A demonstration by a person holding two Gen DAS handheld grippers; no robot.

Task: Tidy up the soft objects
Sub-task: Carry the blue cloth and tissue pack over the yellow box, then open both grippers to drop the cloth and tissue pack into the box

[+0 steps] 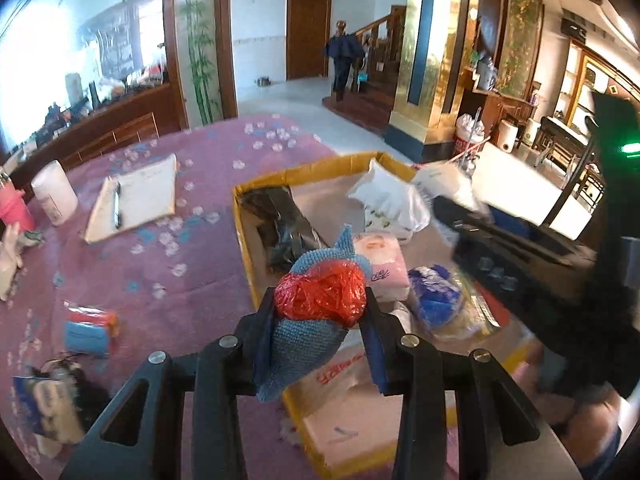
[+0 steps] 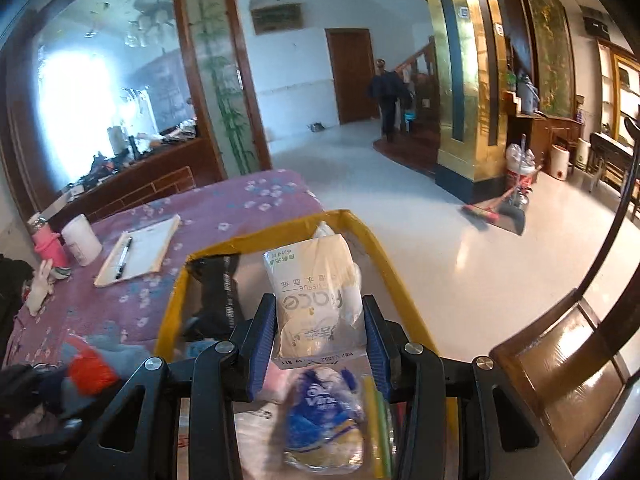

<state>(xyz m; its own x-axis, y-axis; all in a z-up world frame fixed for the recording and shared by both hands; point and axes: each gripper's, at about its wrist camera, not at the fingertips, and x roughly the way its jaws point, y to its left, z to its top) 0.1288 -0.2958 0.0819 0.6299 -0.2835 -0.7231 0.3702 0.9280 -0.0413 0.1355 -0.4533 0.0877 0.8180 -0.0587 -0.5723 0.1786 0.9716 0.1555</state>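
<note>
The left gripper [image 1: 320, 312] is clamped narrowly on a blue crocheted toy [image 1: 308, 332] with red crinkled foil [image 1: 322, 294] bunched on it, held above the near edge of the yellow-rimmed cardboard box [image 1: 244, 216]. The foil could slide off, being slick.

The right gripper [image 2: 320, 324] pinches a cream tissue pack [image 2: 316, 300] over the same box; its loose plastic wrap may slip. Further in, a pink tissue pack [image 1: 384, 264] already lies.

Purple floral table [image 1: 168, 280], cardboard box [image 1: 244, 216], notepad [image 1: 136, 200], white jar [image 1: 54, 192]
</note>
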